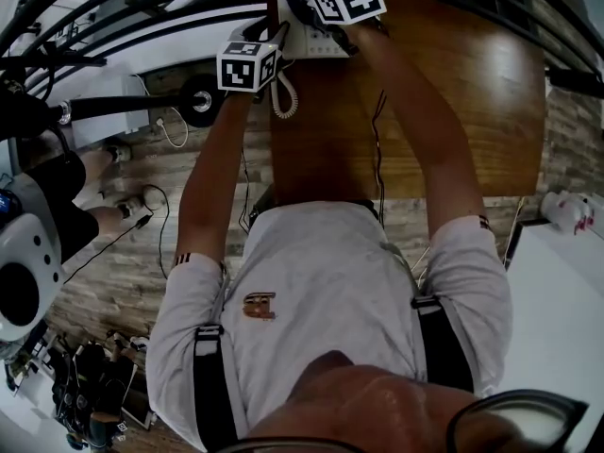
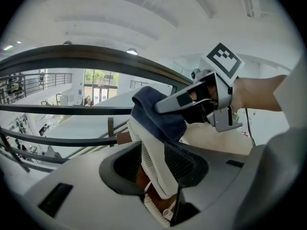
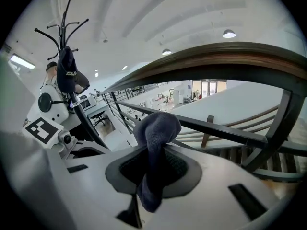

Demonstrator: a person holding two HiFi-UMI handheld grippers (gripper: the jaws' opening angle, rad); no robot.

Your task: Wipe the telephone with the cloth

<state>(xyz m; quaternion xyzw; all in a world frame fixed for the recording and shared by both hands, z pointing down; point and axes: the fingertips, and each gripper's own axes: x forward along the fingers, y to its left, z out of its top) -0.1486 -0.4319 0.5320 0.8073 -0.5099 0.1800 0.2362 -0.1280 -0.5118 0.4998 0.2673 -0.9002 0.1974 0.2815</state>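
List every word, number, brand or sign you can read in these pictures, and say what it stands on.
No text here can be read.
Print on the shirt emblem: too blurred to read.
Print on the cap: too small to read.
On the marker cubes: only black-and-white square patterns, no letters.

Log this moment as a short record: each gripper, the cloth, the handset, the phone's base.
left gripper: jaws apart, with the white handset standing between them
right gripper: shut on the dark blue cloth
cloth: bunched, pressed against the handset's upper end
handset: steeply tilted, coiled cord at its lower end
telephone base: white, on the brown wooden table, near its far edge
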